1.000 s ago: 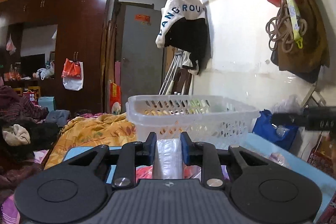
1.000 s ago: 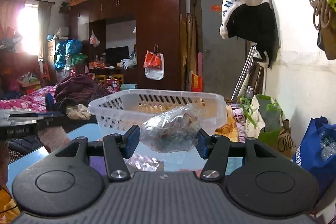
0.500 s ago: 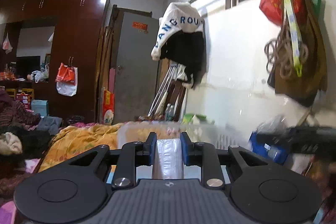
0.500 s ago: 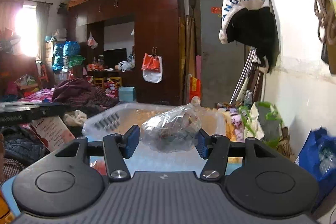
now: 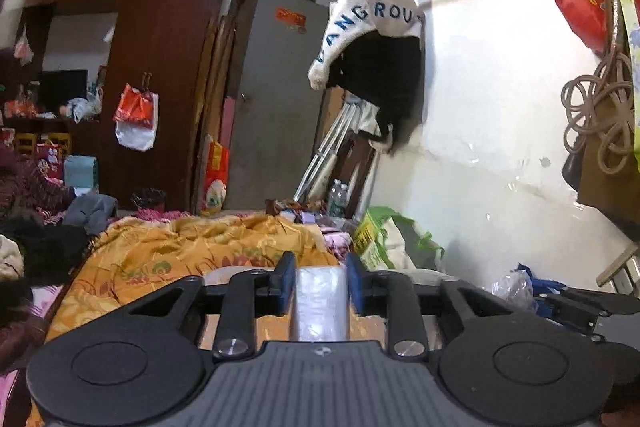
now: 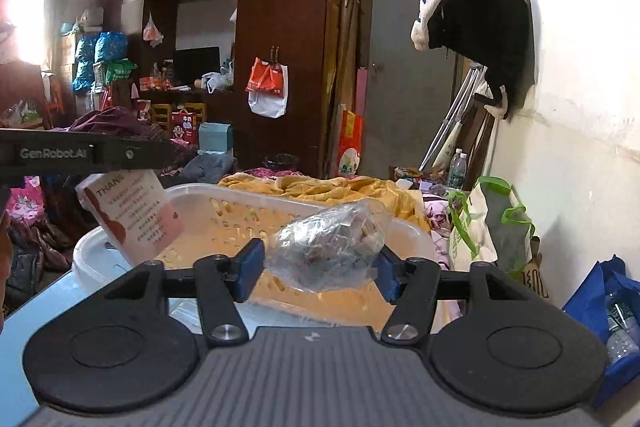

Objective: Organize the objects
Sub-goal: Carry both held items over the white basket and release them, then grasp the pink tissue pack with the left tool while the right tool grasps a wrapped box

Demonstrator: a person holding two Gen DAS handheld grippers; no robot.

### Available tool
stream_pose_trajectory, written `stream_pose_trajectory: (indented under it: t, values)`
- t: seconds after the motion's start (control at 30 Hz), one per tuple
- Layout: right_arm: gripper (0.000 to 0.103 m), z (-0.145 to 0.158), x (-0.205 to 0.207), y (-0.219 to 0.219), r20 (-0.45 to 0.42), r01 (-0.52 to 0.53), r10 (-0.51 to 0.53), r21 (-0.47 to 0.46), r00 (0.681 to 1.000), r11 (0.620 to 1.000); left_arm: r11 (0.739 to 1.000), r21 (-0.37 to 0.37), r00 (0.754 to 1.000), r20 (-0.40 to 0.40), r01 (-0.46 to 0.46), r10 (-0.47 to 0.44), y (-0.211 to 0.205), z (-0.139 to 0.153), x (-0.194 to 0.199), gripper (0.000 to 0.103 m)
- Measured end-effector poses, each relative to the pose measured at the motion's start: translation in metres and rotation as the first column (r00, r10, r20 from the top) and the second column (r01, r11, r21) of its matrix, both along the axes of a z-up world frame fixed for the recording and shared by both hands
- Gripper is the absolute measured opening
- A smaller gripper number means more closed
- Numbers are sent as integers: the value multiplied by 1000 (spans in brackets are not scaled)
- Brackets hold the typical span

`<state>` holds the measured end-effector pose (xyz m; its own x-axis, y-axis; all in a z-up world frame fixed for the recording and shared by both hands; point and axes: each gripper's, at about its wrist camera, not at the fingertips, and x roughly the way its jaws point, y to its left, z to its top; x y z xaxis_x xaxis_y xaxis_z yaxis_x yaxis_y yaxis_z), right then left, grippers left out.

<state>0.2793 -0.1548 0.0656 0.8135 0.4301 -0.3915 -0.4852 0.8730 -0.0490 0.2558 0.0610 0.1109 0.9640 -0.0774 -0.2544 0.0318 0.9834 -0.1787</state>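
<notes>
Basket (image 6: 224,211) is the landmark here — a white perforated plastic basket sitting on the pale blue worktop (image 6: 36,311), and both loads hang right over it. In the right wrist view the right claw (image 6: 318,269) has a crumpled clear bag (image 6: 328,243) of dark contents between its blue pads; the jaws have just been opening, and the pad on the left side of that view already shows a sliver of daylight beside the bag, so I judge it released rather than gripped. It hangs above the basket's near rim, toward the front of the basket's floor. The left claw (image 5: 320,287) carries a flat white packet (image 5: 320,301) with printed text — the same packet shows in the right view, tilted above the basket's left rim. Those jaws have just been opening too, with the packet between them, though whether the pads press on it I cannot tell. Now the risks — the bag sits close over the near rim, so a light, crinkly thing could catch there and slide onto the worktop. The packet is tilted over the left rim and could tip outward, not in. A clinging film could also drag along with a withdrawing pad.
</notes>
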Motion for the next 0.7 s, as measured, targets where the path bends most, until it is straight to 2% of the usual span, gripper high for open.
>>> stream_pose_trajectory:
  t: [0.03,0.07,0.13,0.2,0.27,0.37,0.43,0.53,0.7]
  values:
    - [90,-2,-3,-2,-6,-10,10,12,1000,1000,1000,13,1000,-1,-6,6,0,-1,-1,72]
    - [96,-1,-8,-6,6,-11,11,25,1000,1000,1000,26,1000,4,-9,9,-1,0,-3,76]
    - [101,0,-25,-19,44,-24,21,64,999,998,999,50,999,40,-11,9,-1,1,-22,76]
    - [103,-4,-48,-41,70,-51,42,135,997,990,998,50,997,72,26,-30,0,0,-50,77]
    - [103,-15,-66,-63,75,-42,30,162,997,986,997,58,994,99,49,-54,4,-8,-83,86]
    - [103,-40,-80,-89,39,19,-26,167,999,986,995,98,993,109,23,-34,6,-33,-129,88]
    - [103,-55,-84,-100,-6,76,-76,152,997,985,993,114,996,93,8,-19,9,-52,-146,88]
    - [103,-71,-80,-110,-99,129,-113,174,989,976,998,59,999,49,13,-16,25,-75,-150,88]
    - [103,-86,-66,-98,-155,91,-71,130,985,987,999,-32,998,-68,4,-6,51,-97,-123,88]
